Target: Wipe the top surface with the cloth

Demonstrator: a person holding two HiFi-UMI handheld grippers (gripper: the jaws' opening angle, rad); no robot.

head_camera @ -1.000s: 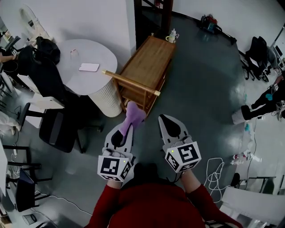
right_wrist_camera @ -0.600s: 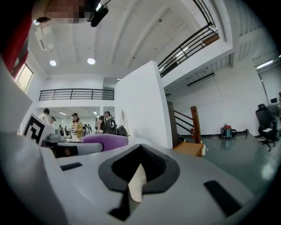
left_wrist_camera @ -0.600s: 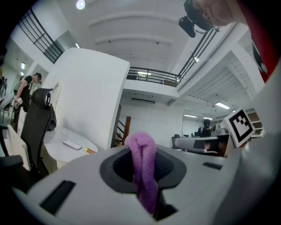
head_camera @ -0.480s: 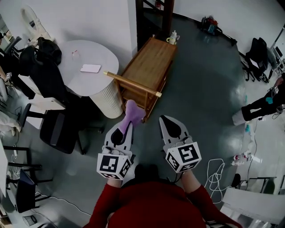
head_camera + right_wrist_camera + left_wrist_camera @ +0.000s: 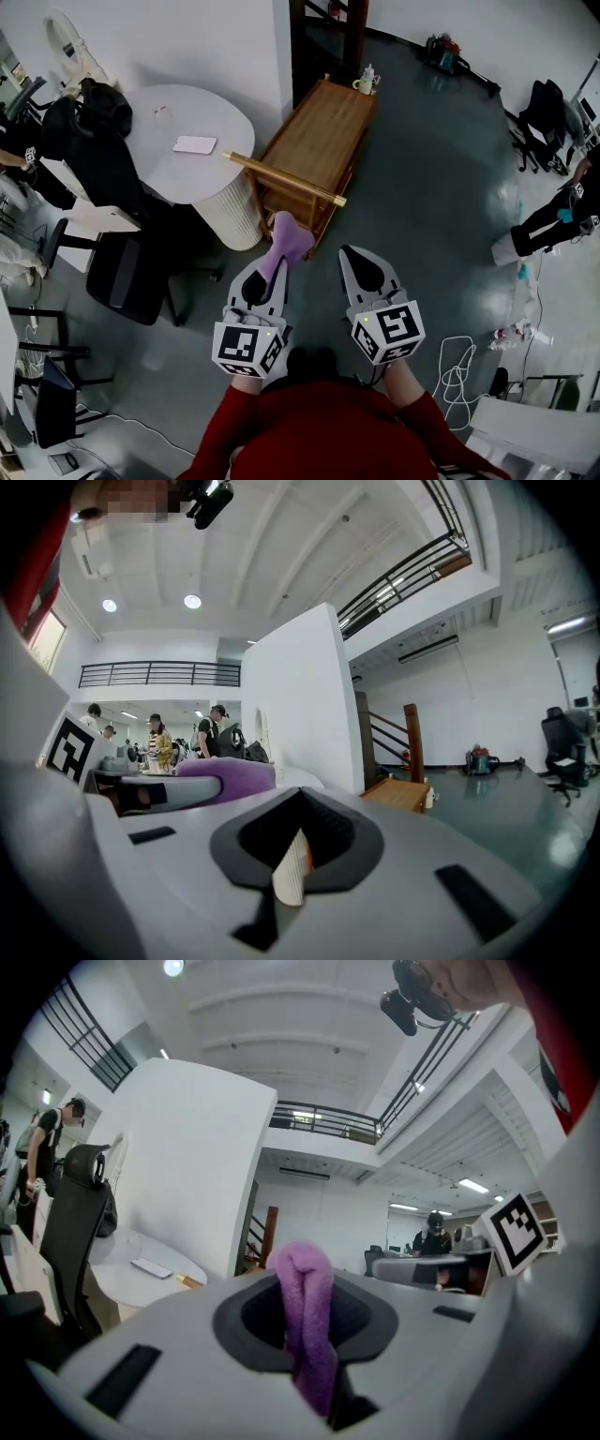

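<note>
A wooden cart [image 5: 314,131] with a bare top surface stands ahead of me on the grey floor, its long handle bar [image 5: 281,178] on the near end. My left gripper [image 5: 265,278] is shut on a purple cloth [image 5: 284,240] that sticks out past its tips, just short of the cart's near end. In the left gripper view the cloth [image 5: 307,1321] fills the slot between the jaws. My right gripper [image 5: 361,267] is beside it, shut and holding nothing; in the right gripper view [image 5: 292,866] the jaws are together.
A cup-like item [image 5: 364,82] sits at the cart's far end. A round white table [image 5: 187,141] with a phone [image 5: 195,144] stands left of the cart, with black office chairs [image 5: 117,234] beside it. People and bags are at the right edge [image 5: 553,216].
Both grippers and the cloth have drifted slightly right and toward the cart; the grip on the cloth is unchanged.
</note>
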